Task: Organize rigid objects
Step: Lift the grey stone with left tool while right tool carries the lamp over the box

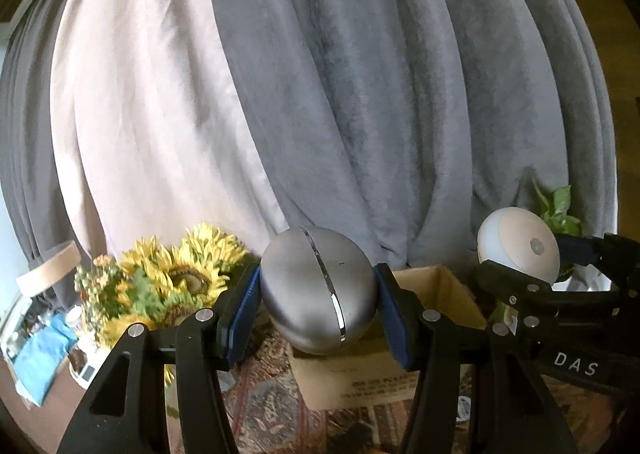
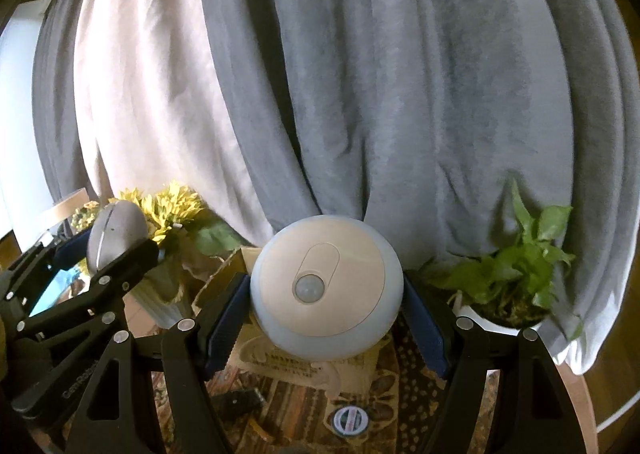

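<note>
Holding both items above the box: left tool clamps grey egg, right tool clamps round sensor light; smooth curved shells could squirt from pads, or tools collide

Two wrist views, close, facing grey curtain, sharing sunflowers

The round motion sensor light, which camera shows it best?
The right wrist view: the motion sensor light sits centred and face-on between the right gripper pads. The left wrist view catches it only small, angled, at the right edge.
</note>
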